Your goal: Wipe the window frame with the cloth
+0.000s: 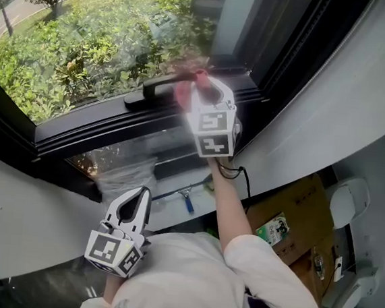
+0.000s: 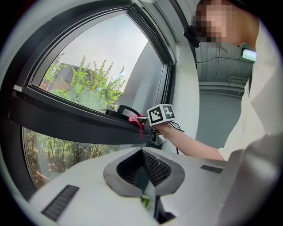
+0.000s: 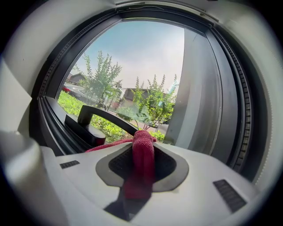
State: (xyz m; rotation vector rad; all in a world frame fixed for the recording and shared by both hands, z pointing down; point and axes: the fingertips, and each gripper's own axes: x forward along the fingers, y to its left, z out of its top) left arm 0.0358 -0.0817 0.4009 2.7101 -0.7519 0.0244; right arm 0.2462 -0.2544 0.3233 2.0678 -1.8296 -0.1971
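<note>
Up at window frame (image 1: 86,133), red cloth (image 3: 142,161) pinched btwn right gripper (image 3: 143,137) fingers, left gripper (image 2: 142,152) fingers together, empty

A plain indoor room of a building is shown, though whether it is an office or a store room cannot be told. It is marked by a large dark window frame (image 1: 79,139) fitted with a black handle (image 1: 155,85) and set in a white wall (image 1: 332,109). Beyond the window, shrubs (image 1: 101,46), trees (image 3: 104,75) and houses (image 3: 132,95) are seen. Below the window a cardboard box (image 1: 299,211) is kept. Behind the window, indoors, a grey ceiling (image 2: 221,66) with a light (image 2: 250,54) is seen.
</note>
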